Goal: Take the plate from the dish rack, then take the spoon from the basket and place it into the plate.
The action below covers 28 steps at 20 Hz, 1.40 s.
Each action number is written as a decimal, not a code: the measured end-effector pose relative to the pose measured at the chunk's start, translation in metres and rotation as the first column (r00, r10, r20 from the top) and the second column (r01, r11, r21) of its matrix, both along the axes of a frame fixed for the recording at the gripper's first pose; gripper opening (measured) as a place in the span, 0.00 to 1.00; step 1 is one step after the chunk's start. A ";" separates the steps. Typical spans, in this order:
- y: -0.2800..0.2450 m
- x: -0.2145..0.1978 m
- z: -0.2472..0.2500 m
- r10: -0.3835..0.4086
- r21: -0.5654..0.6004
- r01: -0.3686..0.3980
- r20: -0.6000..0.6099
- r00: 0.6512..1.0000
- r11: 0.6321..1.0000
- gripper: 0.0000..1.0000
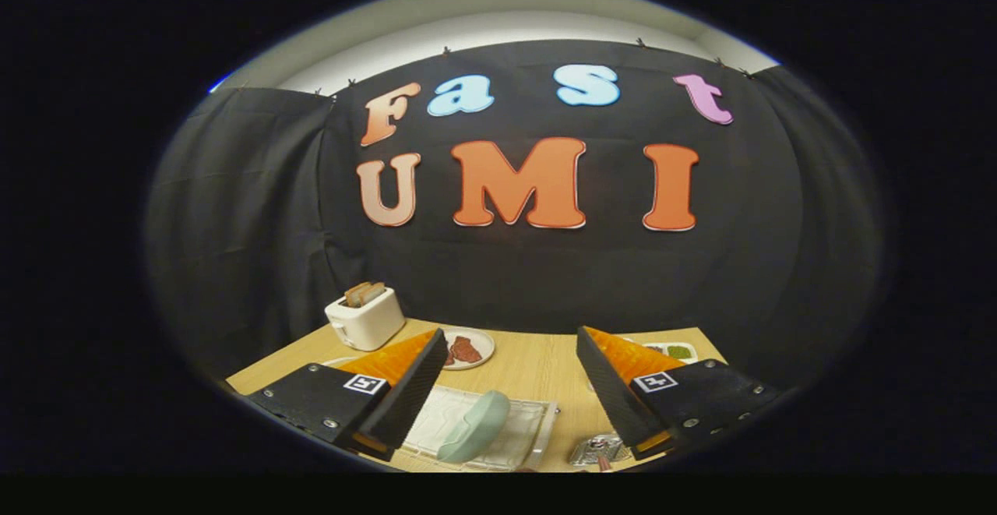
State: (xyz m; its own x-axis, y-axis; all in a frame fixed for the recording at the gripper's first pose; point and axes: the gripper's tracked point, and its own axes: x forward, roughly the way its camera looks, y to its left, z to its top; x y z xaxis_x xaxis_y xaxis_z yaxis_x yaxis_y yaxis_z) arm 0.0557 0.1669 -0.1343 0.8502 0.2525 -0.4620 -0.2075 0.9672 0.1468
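The plate [473, 425] — a pale green one — stands on edge in the clear dish rack [537, 429], low between the fingers of the hand-held gripper [510, 367] and nearer the left one. Its long axis runs from close by the camera up and away toward the back of the table [530, 367], leaning a little to the right. The hand-held gripper is spread wide, its fingers well apart and holding nothing. Just beside the right finger, at the near table edge, a metal basket [596, 451] shows in part; what lies in it is too small to make out.

The table is light wood with a black cloth wall behind. At the far left stands a white toaster [364, 319] with bread slices in it; near it a small white dish [467, 349] of reddish food. A tray [674, 351] with green food peeks past the right finger. The middle of the table — between dish and tray — is bare wood.
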 end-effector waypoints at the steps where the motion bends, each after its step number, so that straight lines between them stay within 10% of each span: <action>1: 0.004 0.002 -0.010 -0.002 -0.001 0.002 -0.038 0.999 1.000 0.99; 17: 0.027 -0.024 -0.137 0.054 -0.096 -0.122 -0.526 0.849 0.988 0.93; 28: 0.043 -0.059 -0.187 0.054 -0.174 -0.235 -0.684 0.728 0.956 0.50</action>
State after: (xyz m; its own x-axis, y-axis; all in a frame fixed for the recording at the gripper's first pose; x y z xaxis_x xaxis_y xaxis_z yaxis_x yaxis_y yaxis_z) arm -0.0030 0.2101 -0.3215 0.2616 0.1550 -0.9526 -0.2833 0.9559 0.0777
